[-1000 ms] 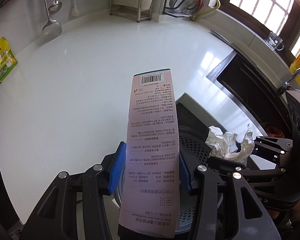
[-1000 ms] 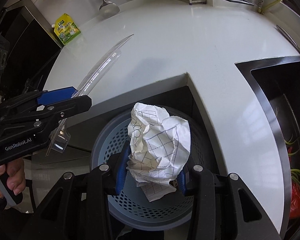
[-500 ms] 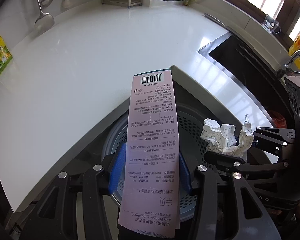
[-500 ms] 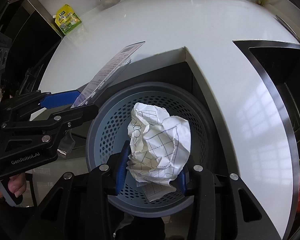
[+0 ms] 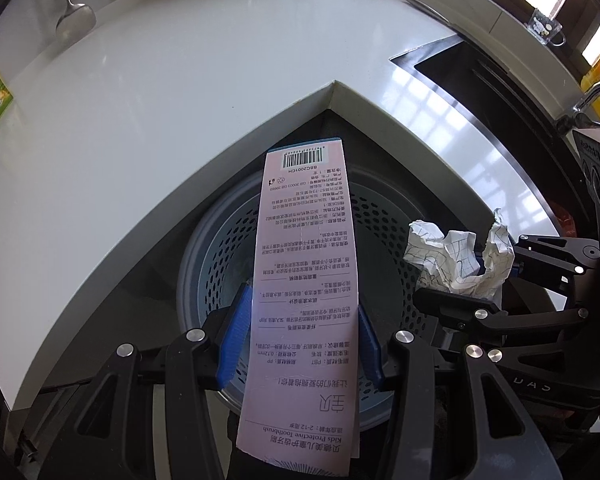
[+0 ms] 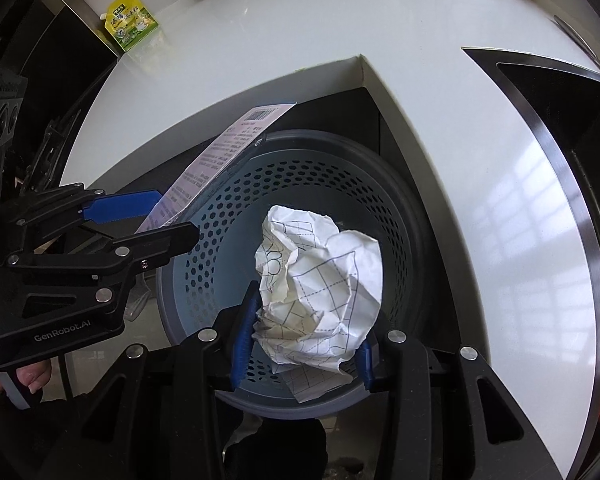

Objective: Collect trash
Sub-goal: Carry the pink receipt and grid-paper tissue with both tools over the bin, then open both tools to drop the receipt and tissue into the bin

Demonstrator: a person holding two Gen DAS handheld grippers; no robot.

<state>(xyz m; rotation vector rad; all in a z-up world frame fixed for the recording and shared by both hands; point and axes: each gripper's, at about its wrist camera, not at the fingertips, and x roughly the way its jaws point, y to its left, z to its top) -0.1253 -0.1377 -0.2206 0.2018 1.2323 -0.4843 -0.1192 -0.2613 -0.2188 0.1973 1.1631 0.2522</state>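
While clamped between both jaws, crumpled paper [image 6: 320, 276] overhangs bin [image 6: 380, 184].

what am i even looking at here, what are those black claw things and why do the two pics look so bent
There is no robot here: a person holds a two-finger clamp tool in each hand, and each tool carries a wide-angle camera looking along its fingers, which bends the picture. One picture comes from the left tool, the other from the right.

The left gripper is shut on a long pink toothbrush package with a barcode. The right gripper is shut on a crumpled ball of squared paper. Both hang over a round grey perforated bin standing on the floor in the inner corner of a white kitchen counter.

On the counter lies a yellow-green packet; a dark sink is set into it on the right.
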